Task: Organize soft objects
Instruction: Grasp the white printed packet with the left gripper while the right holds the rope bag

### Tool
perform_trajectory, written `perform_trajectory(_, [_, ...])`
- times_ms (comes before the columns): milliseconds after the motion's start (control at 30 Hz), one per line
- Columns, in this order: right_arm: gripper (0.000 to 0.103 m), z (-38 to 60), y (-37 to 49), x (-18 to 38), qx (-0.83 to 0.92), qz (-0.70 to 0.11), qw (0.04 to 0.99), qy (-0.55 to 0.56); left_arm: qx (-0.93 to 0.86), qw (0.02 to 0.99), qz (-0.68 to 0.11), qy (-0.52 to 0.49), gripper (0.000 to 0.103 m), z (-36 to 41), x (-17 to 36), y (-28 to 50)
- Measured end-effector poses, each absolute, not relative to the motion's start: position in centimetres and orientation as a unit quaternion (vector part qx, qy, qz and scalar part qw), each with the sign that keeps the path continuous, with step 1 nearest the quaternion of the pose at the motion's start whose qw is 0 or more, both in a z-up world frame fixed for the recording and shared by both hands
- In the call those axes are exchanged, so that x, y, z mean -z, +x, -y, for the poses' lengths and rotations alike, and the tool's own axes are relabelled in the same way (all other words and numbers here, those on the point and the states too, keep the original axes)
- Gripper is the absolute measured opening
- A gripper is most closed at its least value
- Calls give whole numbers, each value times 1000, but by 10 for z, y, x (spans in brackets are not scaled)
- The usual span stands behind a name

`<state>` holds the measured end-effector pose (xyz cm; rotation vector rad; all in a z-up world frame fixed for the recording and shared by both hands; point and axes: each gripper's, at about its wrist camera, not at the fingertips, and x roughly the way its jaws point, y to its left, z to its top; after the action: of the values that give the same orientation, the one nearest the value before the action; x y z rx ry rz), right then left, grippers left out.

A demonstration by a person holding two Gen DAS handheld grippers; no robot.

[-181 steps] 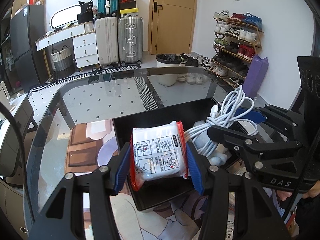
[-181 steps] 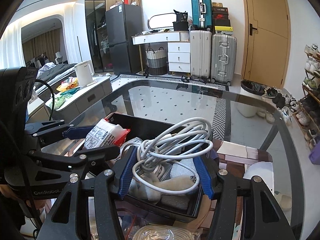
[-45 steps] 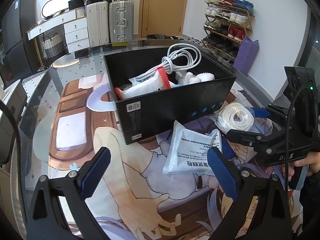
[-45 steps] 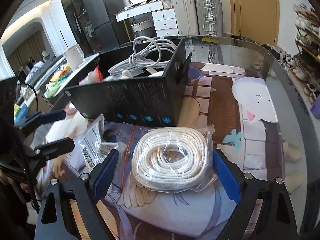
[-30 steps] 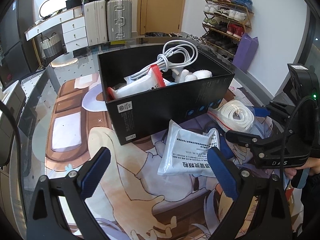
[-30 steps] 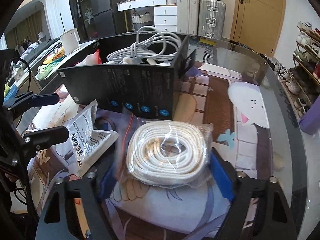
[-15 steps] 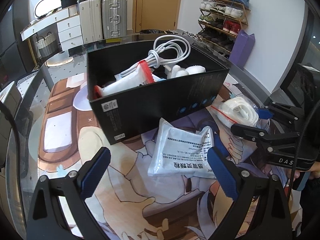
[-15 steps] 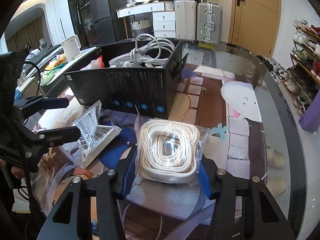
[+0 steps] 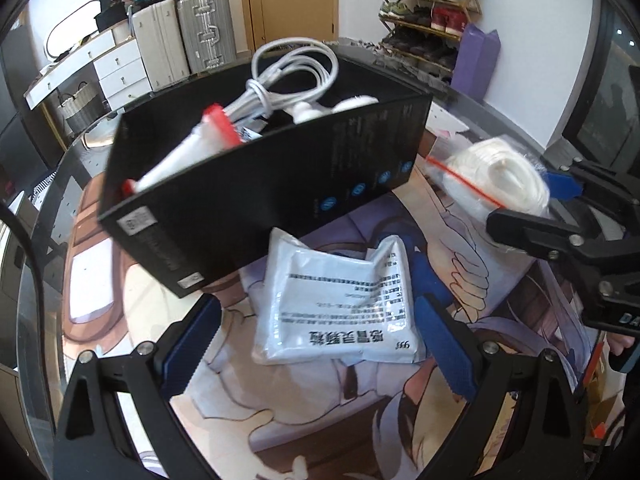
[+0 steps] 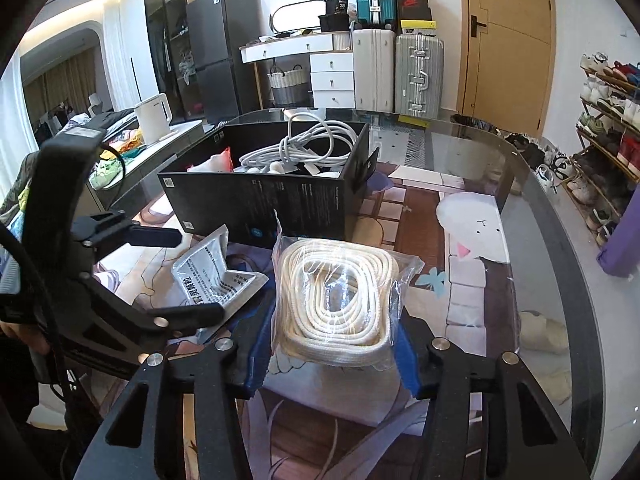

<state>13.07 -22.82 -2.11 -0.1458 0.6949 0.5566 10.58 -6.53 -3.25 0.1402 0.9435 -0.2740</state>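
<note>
My right gripper [image 10: 334,354] is shut on a clear bag of coiled white rope [image 10: 334,292] and holds it tilted up above the mat; the bag also shows in the left wrist view [image 9: 498,178]. My left gripper [image 9: 316,346] is open around a flat white printed pouch [image 9: 340,308] that lies on the mat; the pouch also shows in the right wrist view [image 10: 214,276]. A black box [image 9: 256,192] behind them holds a white cable coil [image 9: 288,76], a red-edged packet [image 9: 192,148] and white soft items.
A printed mat [image 9: 320,412] covers the glass table [image 10: 560,248]. The box also stands in the right wrist view [image 10: 264,204], beyond the rope bag. Suitcases, drawers and a shoe rack stand beyond the table.
My right gripper has closed on the rope bag and lifted it. My left gripper has moved forward and down so that its open fingers flank the white pouch.
</note>
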Motion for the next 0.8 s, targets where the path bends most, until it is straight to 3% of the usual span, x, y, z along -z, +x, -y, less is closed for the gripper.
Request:
perform_trajectory(533, [52, 235, 125, 17, -266, -331, 903, -64, 143, 874, -460, 66, 97, 69, 32, 112])
perform_trajectory(633, [52, 235, 124, 17, -265, -331, 903, -64, 147, 876, -454, 67, 89, 68, 31, 110])
perform_trajectory(700, [52, 234, 124, 16, -265, -330, 904, -64, 151, 878, -448, 67, 73, 67, 29, 108])
perform_trajectory(800, [52, 233, 124, 15, -266, -329, 904, -65, 150, 881, -443, 65, 66, 64, 27, 106])
